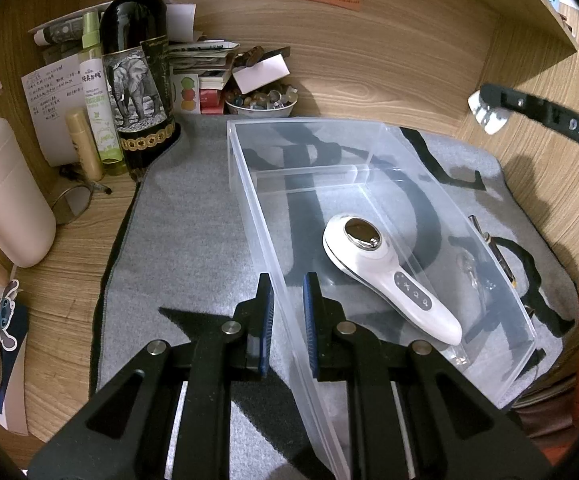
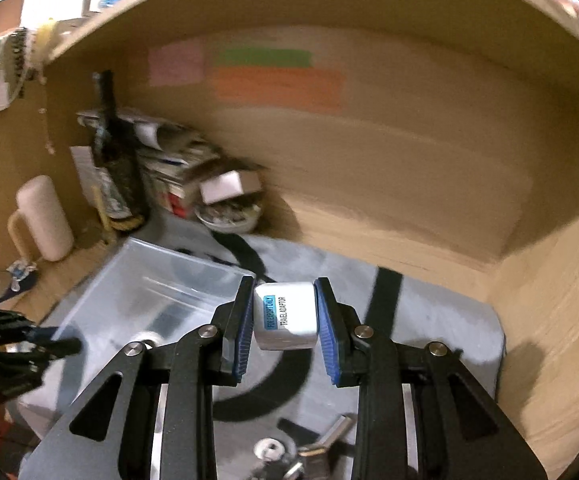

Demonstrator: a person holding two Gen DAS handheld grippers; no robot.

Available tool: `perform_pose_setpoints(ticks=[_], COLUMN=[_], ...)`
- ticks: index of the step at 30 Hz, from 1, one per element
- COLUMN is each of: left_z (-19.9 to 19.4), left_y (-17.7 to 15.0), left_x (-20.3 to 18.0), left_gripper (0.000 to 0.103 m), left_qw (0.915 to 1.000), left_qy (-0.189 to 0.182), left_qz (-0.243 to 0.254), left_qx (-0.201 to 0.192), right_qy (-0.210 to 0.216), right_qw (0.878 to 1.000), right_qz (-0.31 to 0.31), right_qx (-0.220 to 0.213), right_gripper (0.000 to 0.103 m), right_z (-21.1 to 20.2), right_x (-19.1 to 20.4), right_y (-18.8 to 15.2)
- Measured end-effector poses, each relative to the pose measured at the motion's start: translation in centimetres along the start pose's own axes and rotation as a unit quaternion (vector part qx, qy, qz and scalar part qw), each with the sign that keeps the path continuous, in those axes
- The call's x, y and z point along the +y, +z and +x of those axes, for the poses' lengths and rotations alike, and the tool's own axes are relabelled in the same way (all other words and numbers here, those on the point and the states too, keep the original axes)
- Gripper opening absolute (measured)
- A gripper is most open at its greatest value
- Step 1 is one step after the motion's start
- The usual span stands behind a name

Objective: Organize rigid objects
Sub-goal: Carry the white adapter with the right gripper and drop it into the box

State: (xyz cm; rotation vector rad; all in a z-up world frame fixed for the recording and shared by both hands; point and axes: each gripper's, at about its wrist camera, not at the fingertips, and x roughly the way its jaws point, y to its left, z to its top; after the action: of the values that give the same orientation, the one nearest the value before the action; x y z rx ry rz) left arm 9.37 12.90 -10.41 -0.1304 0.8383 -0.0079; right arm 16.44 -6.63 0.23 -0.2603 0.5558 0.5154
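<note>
A clear plastic bin (image 1: 249, 184) lies on the grey mat (image 1: 193, 216); it also shows in the right wrist view (image 2: 137, 276). A white handheld device (image 1: 385, 272) with a chrome head lies inside it. My left gripper (image 1: 288, 312) straddles the bin's left wall near its front, the jaws a little apart around the wall. My right gripper (image 2: 283, 320) is shut on a white travel adaptor (image 2: 285, 322) and holds it above the mat, right of the bin. It shows in the left wrist view (image 1: 489, 114), high at the right.
A wine bottle (image 1: 137, 80), a green spray bottle (image 1: 97, 92), a beige mug (image 1: 5, 196), stacked papers and a bowl of stones (image 1: 261, 100) crowd the back left. A metal pen (image 1: 489, 244) lies right of the bin. Metal parts (image 2: 309, 452) lie on the mat below my right gripper.
</note>
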Motion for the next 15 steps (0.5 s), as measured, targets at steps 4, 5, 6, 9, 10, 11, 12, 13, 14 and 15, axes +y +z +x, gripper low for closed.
perform_pose_setpoints(ticks=[4, 5, 6, 9, 10, 11, 12, 13, 14, 15], left_z=[0.0, 0.0, 0.0, 0.0, 0.0, 0.0, 0.0, 0.0, 0.0, 0.0], left_y=[0.0, 0.0, 0.0, 0.2, 0.2, 0.2, 0.2, 0.2, 0.3, 0.3], left_x=[0.0, 0.0, 0.0, 0.0, 0.0, 0.0, 0.0, 0.0, 0.0, 0.0], left_gripper=[0.014, 0.014, 0.014, 0.014, 0.014, 0.014, 0.014, 0.014, 0.014, 0.014], left_qw=[1.0, 1.0, 1.0, 1.0, 1.0, 1.0, 1.0, 1.0, 1.0, 1.0], left_qy=[0.0, 0.0, -0.001, 0.0, 0.0, -0.001, -0.001, -0.001, -0.001, -0.001], left_qz=[0.0, 0.0, 0.0, 0.0, 0.0, 0.0, 0.0, 0.0, 0.0, 0.0], left_qx=[0.0, 0.0, 0.0, 0.0, 0.0, -0.001, 0.0, -0.001, -0.001, -0.001], right_qy=[0.014, 0.019, 0.024, 0.039, 0.043, 0.047, 0.05, 0.054, 0.056, 0.056], right_qw=[1.0, 0.999, 0.999, 0.999, 0.998, 0.998, 0.998, 0.997, 0.997, 0.997], right_qz=[-0.019, -0.023, -0.025, -0.033, -0.036, -0.04, -0.042, -0.046, -0.049, -0.053], right_qx=[-0.012, -0.013, -0.014, -0.014, -0.014, -0.012, -0.01, -0.006, -0.001, 0.003], right_gripper=[0.027, 0.027, 0.027, 0.027, 0.027, 0.027, 0.027, 0.027, 0.027, 0.027], right_z=[-0.4, -0.4, -0.4, -0.2, -0.1, 0.0, 0.2, 0.5, 0.8, 1.0], right_x=[1.9, 2.4, 2.8, 3.8, 4.2, 4.5, 4.7, 5.1, 5.4, 5.7], right_y=[0.5, 0.6, 0.6, 0.6, 0.6, 0.6, 0.5, 0.4, 0.3, 0.1])
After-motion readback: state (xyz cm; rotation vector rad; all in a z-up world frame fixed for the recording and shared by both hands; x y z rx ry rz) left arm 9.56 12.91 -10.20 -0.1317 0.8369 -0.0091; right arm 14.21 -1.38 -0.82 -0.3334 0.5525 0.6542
